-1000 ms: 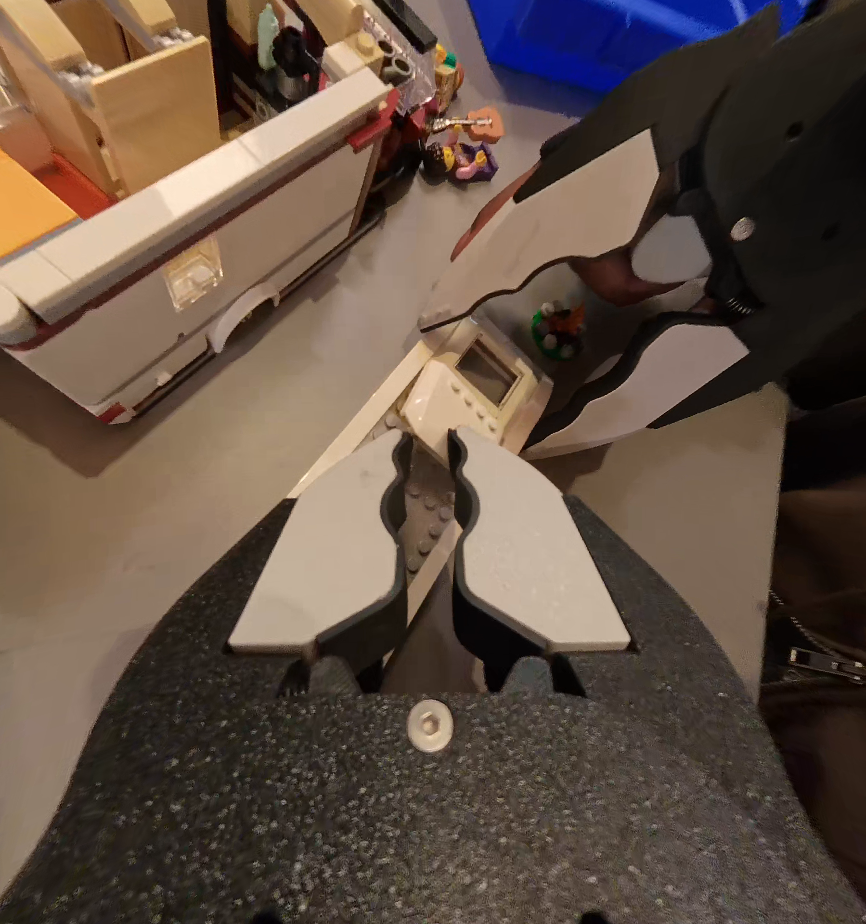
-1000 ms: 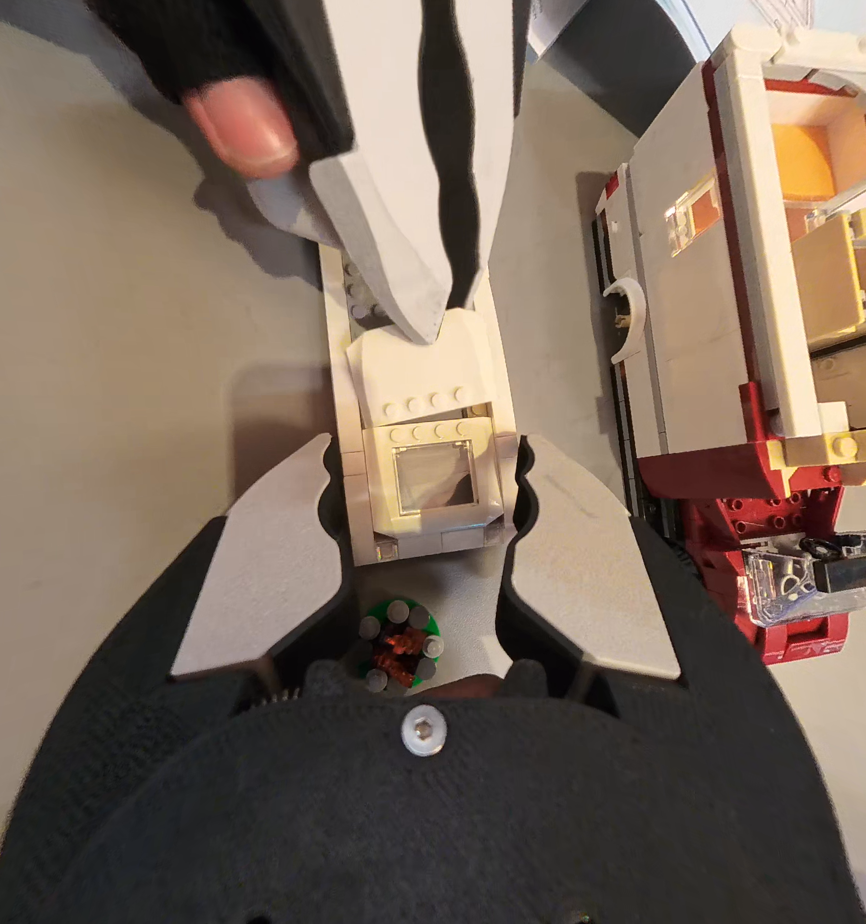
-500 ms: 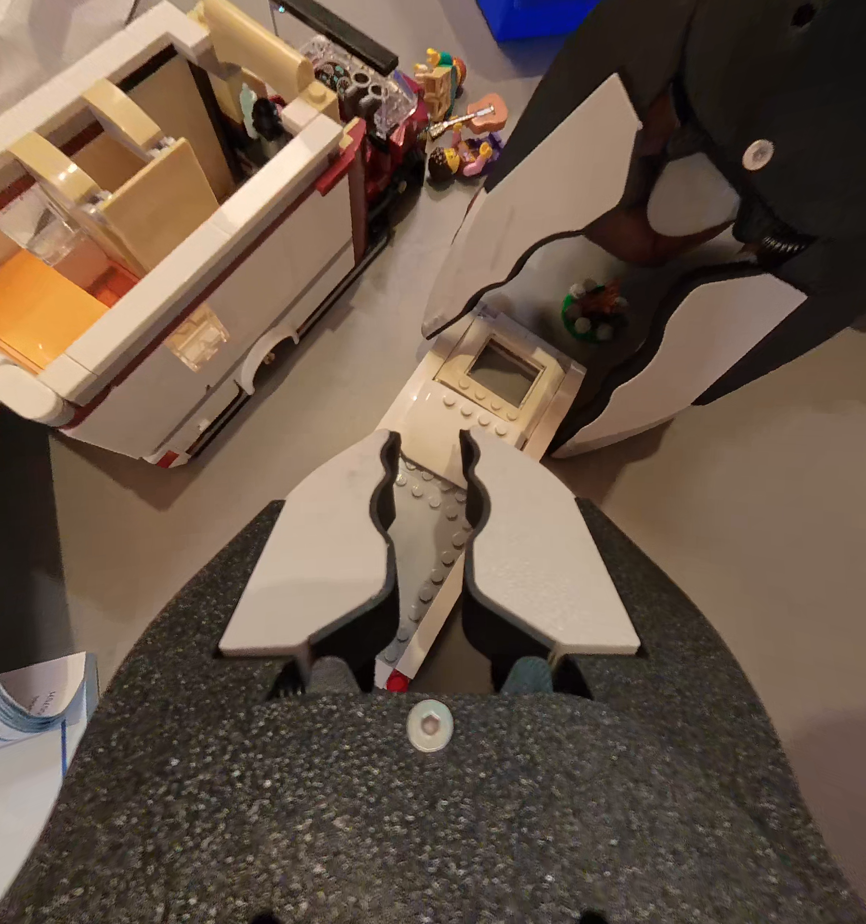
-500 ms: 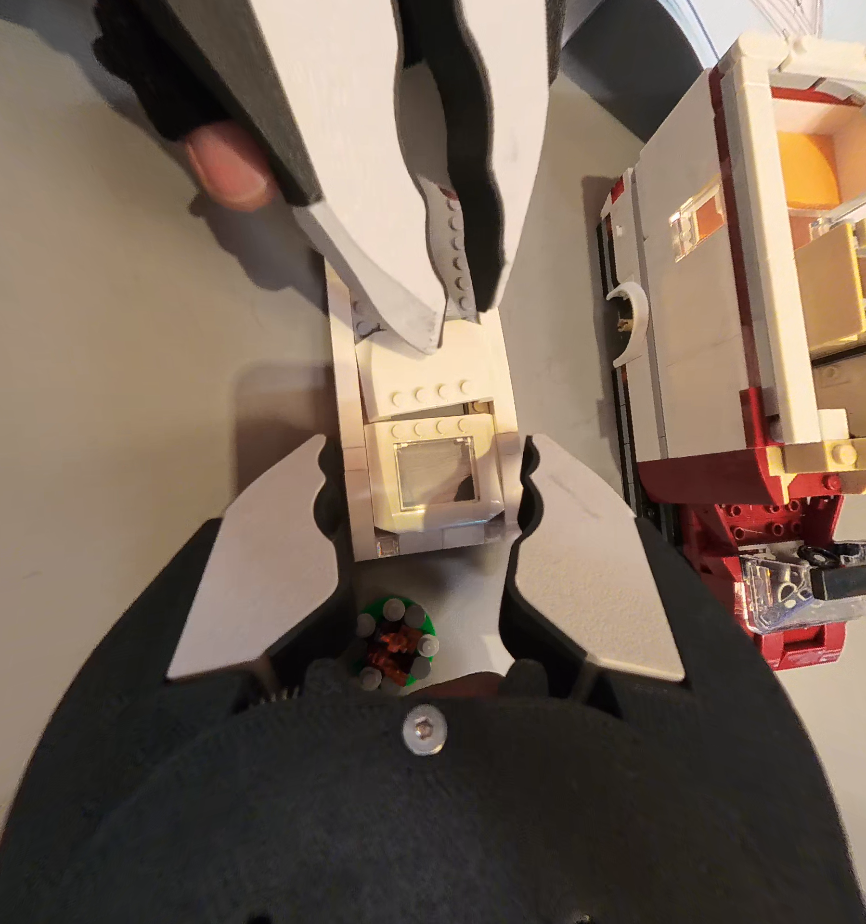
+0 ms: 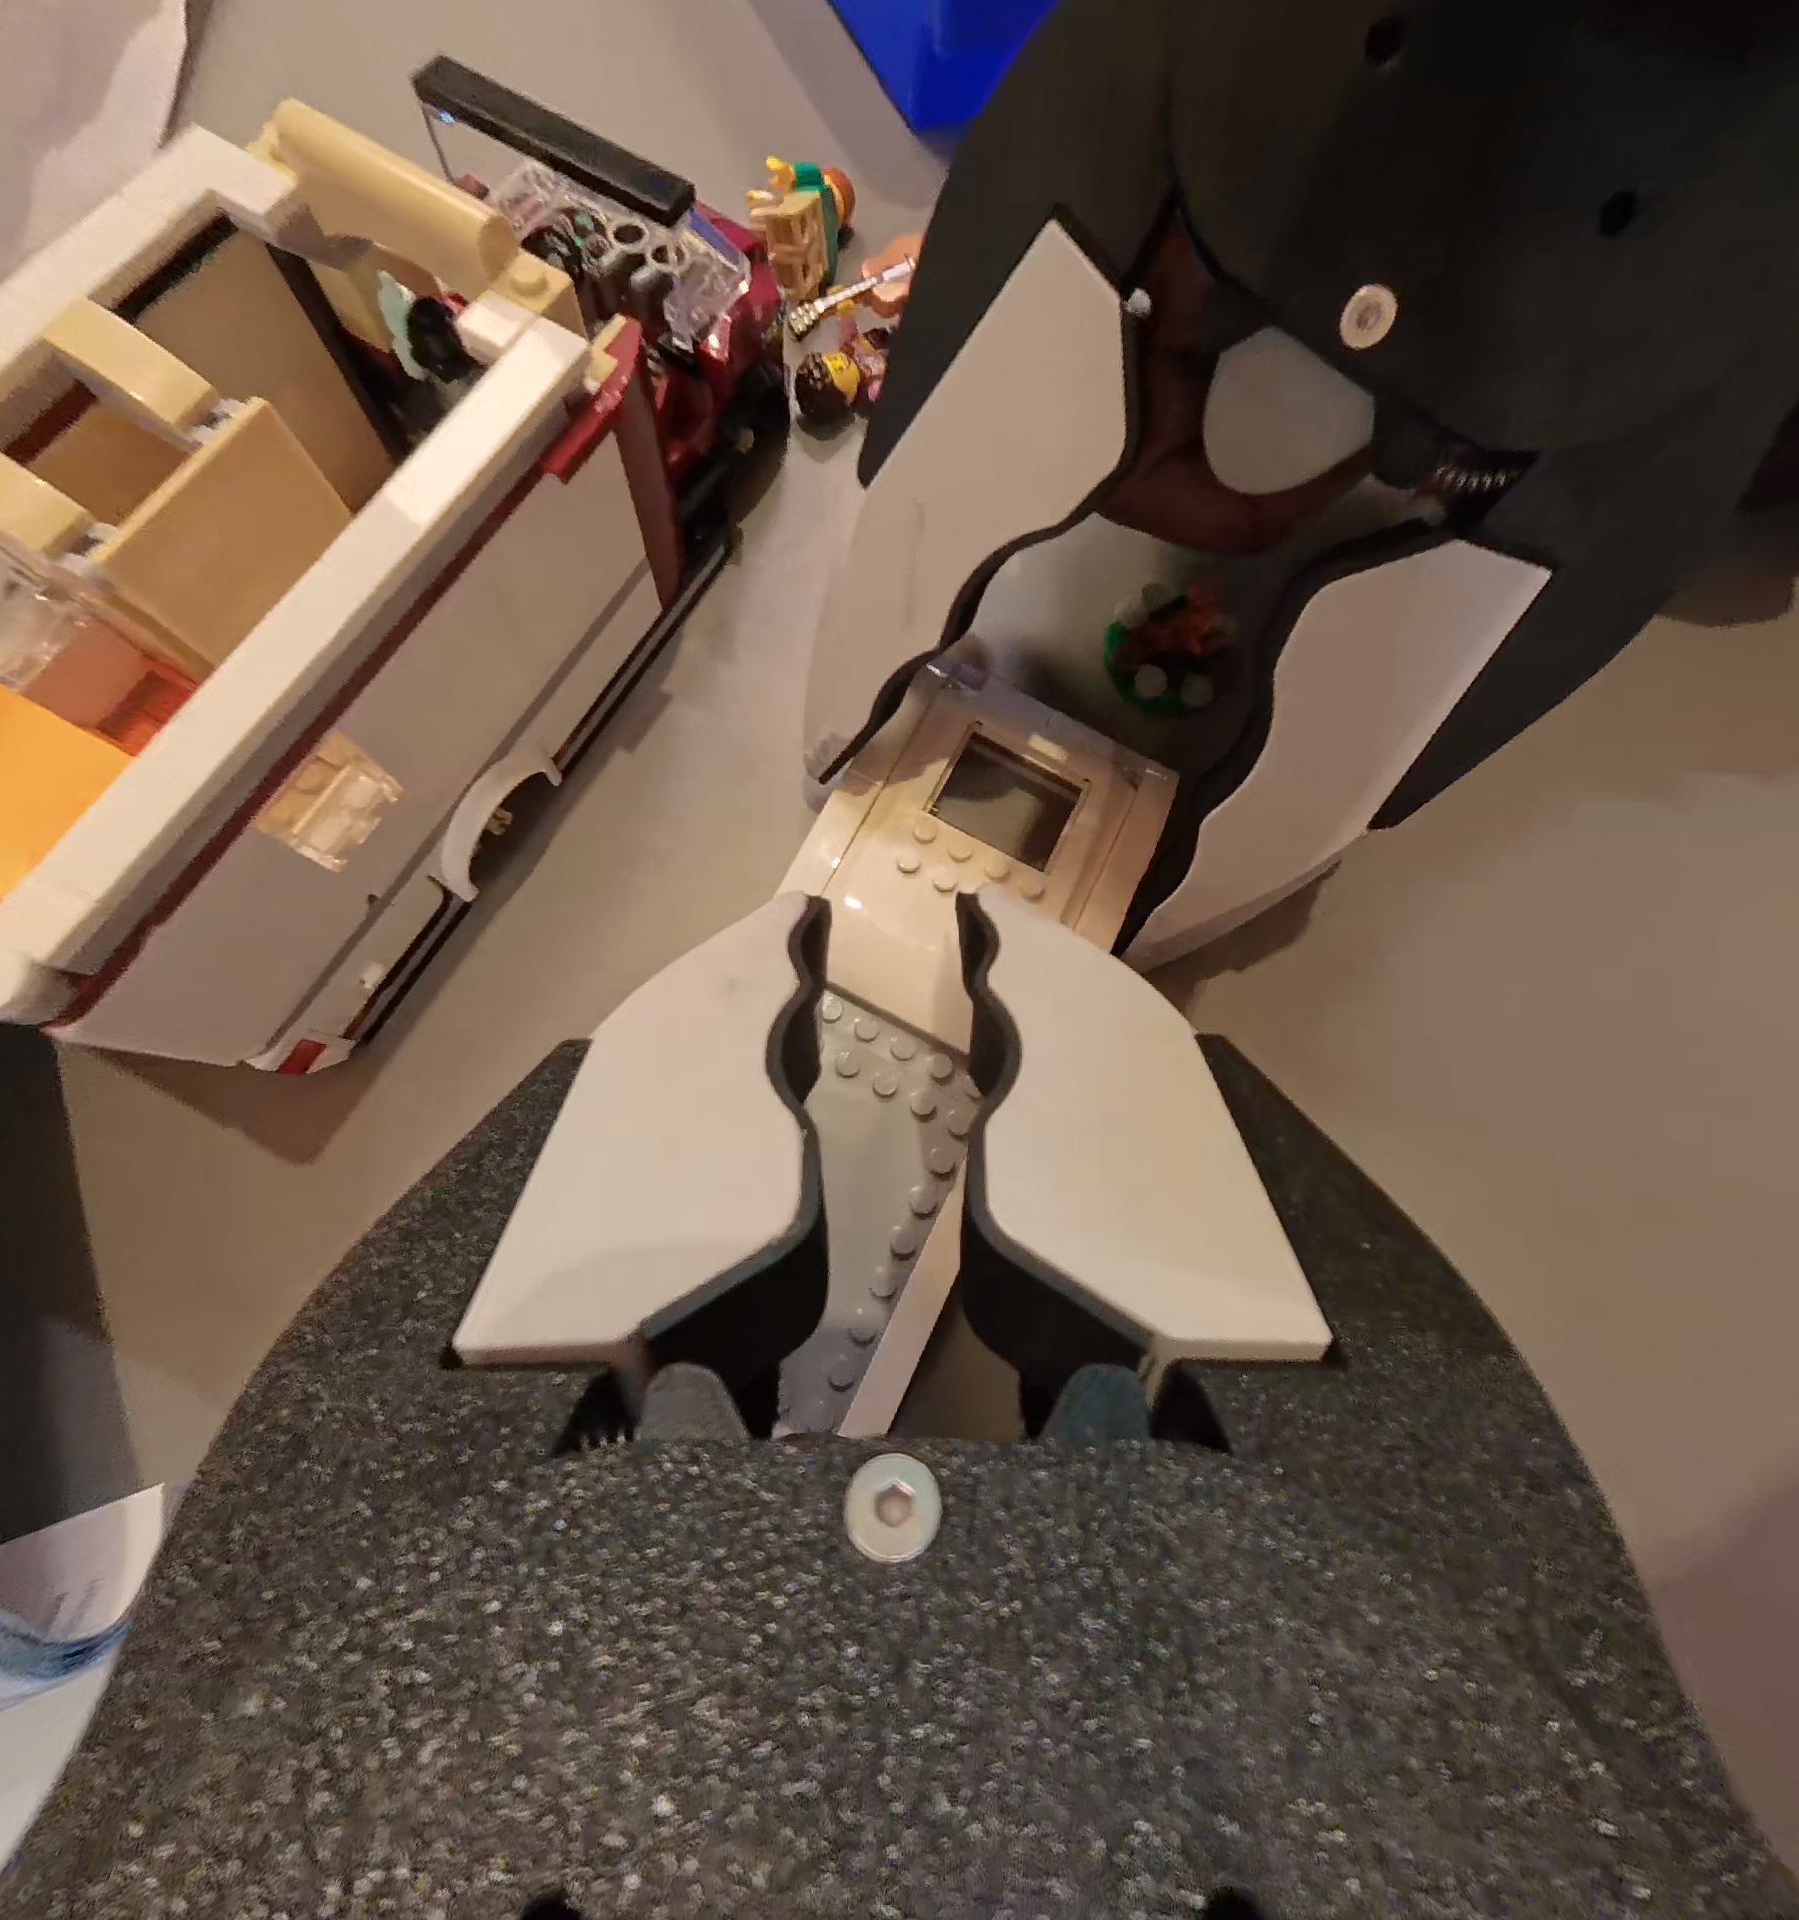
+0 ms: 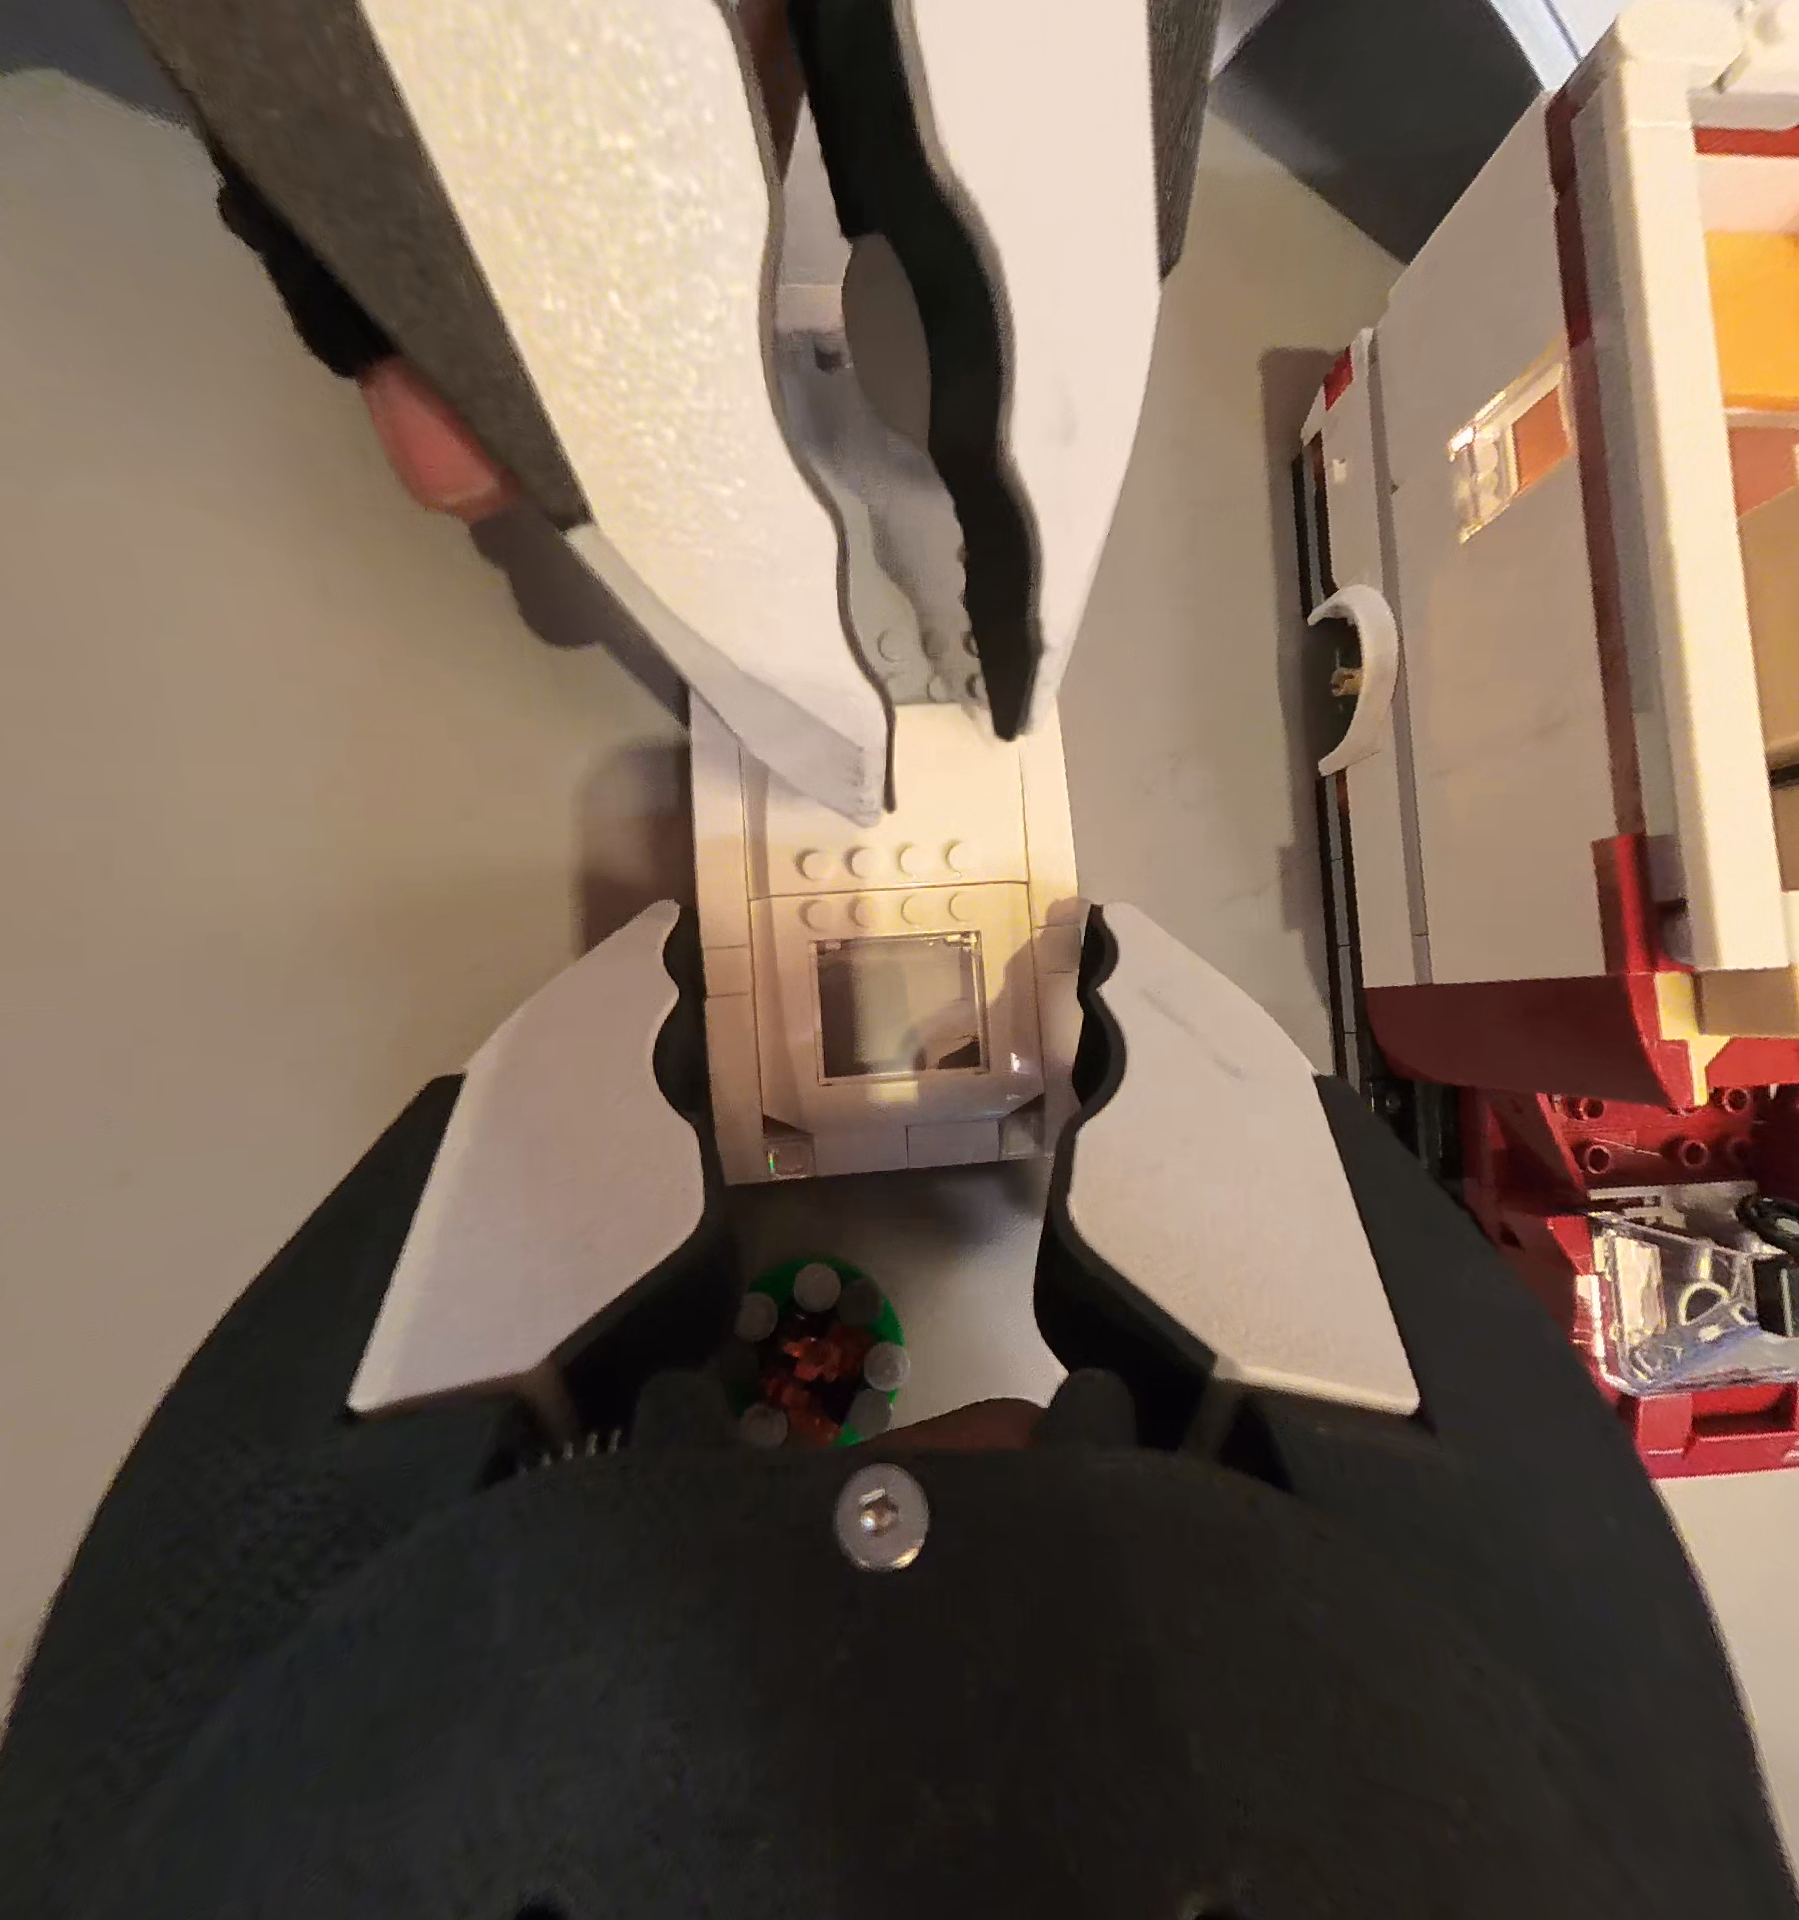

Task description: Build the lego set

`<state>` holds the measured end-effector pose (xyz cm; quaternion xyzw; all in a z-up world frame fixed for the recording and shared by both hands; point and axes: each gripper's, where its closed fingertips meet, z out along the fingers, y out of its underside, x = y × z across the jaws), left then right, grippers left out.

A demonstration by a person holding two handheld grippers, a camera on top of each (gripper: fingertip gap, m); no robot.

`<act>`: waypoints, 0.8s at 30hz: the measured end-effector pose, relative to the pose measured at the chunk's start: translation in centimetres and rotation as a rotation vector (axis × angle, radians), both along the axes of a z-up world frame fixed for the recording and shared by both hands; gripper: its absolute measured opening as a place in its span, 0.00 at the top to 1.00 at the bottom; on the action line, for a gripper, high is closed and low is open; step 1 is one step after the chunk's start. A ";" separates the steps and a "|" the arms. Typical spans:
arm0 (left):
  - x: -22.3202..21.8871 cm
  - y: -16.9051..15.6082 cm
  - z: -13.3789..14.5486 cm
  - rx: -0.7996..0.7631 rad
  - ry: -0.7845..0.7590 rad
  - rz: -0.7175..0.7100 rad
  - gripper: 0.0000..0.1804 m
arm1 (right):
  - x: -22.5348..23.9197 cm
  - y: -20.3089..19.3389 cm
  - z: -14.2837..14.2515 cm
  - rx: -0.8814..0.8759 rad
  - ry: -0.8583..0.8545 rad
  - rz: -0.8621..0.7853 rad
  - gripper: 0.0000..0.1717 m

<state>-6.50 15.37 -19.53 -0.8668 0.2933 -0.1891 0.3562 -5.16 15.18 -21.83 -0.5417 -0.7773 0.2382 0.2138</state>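
A cream and dark-red brick-built van (image 6: 1560, 665) (roof off) stands on the tabletop (image 6: 199, 831). Beside it, the right gripper (image 6: 879, 940) clamps the cream windowed roof panel (image 6: 890, 977); the left gripper (image 5: 893, 920), fingers parted, hovers over its other end.

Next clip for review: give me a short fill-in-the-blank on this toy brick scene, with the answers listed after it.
1. The right gripper has its jaws on either side of a cream brick roof section with a square ______ in it.
2. Behind that gripper's fingers lies a small round piece on a ______ base.
3. Between the left gripper's fingers shows a ______ studded plate.
4. The open-topped brick camper van has white walls with dark ______ trim.

Missing words: window; green; grey; red
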 end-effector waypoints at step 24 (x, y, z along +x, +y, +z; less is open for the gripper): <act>-1.3 -0.4 -0.6 0.445 0.527 -0.170 0.65 | -0.3 1.0 1.3 -0.145 0.064 -0.163 0.60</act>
